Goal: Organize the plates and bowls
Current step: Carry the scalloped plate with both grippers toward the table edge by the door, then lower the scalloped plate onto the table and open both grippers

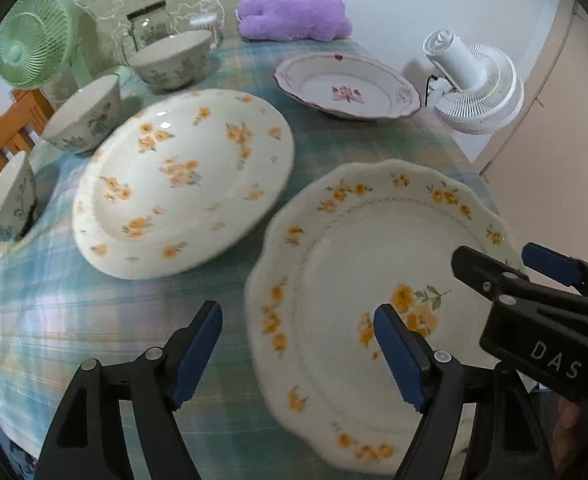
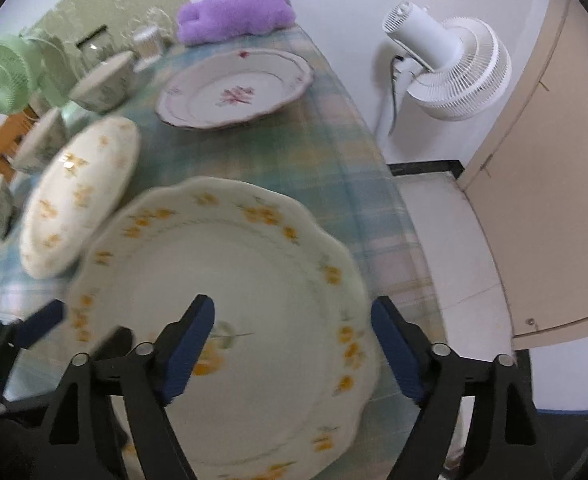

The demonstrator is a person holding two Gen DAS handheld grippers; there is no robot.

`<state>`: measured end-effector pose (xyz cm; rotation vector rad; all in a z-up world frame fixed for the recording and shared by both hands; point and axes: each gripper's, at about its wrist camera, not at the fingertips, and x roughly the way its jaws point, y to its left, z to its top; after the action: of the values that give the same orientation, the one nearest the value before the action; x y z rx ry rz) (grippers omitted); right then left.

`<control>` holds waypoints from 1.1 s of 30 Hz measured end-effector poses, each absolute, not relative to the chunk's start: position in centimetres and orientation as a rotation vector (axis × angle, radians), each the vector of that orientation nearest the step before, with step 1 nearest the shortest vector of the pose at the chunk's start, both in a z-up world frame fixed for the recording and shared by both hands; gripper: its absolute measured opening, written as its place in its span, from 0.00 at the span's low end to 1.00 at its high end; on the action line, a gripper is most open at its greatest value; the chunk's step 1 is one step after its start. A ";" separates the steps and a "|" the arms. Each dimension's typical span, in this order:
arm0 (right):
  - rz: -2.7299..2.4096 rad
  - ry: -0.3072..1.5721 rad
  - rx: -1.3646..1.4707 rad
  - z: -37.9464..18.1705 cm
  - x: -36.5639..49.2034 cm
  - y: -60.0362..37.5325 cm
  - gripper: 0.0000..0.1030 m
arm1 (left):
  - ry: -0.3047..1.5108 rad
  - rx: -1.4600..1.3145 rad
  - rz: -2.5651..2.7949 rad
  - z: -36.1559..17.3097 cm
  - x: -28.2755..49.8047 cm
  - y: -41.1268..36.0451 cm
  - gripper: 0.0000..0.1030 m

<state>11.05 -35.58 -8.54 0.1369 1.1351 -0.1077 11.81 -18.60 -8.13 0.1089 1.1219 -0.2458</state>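
The table (image 1: 93, 320), under a checked cloth, carries everything. On it lie three plates: a scalloped plate (image 1: 354, 240) with yellow flowers at the near edge, a round plate (image 1: 181, 184) with orange flowers just beside it to the left, and a pink-flower plate (image 1: 346, 88) farther back. Three bowls (image 1: 85, 116) stand in a row along the left side, apart from each other.

The left gripper (image 1: 298, 344) is wide open and holds nothing; its fingers stand on either side of the left rim of the scalloped plate. The right gripper (image 2: 294, 344) is also wide open and empty, over the right rim of the same plate.

I judge the step to be lifting this plate to stack it. It is best to close on opposite rims together, keep the plate level, and lift slowly, because glazed china can slip.
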 end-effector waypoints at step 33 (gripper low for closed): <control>-0.133 0.940 0.166 -1.5 16.5 -18.0 0.81 | 1.018 0.025 -0.167 -3.0 19.4 -3.5 0.78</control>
<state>16.52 -18.03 -1.47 0.1662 0.9397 -0.1326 19.39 -3.54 -2.96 0.0250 1.0178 -0.1668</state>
